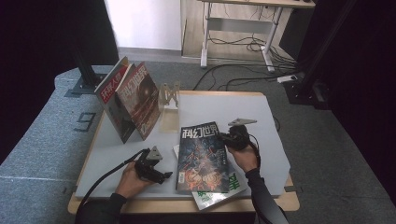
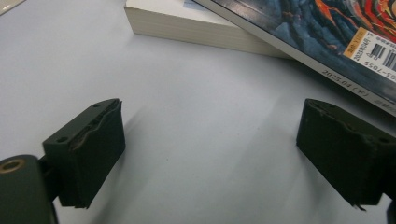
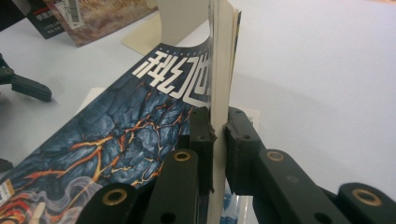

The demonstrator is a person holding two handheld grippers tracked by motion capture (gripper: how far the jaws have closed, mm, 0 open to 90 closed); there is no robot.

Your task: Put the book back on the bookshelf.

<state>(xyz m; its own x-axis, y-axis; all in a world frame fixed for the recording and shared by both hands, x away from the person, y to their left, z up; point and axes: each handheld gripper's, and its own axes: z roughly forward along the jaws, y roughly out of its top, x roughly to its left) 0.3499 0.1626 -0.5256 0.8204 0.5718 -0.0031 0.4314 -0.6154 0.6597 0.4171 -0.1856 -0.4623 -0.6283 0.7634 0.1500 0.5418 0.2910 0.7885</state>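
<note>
Tongs in my right hand [image 3: 219, 128] are gripping the magazine [image 1: 203, 156] by its edge, lifting it; left tongs [image 2: 210, 154] are waiting open. Next, I am standing it beside the upright magazines [image 1: 126, 100].

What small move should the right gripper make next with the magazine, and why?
Probably lift the magazine a little higher. The right gripper is shut on its edge, one side already raised, while the rest lies on the books below. The open left gripper waits beside it.
</note>
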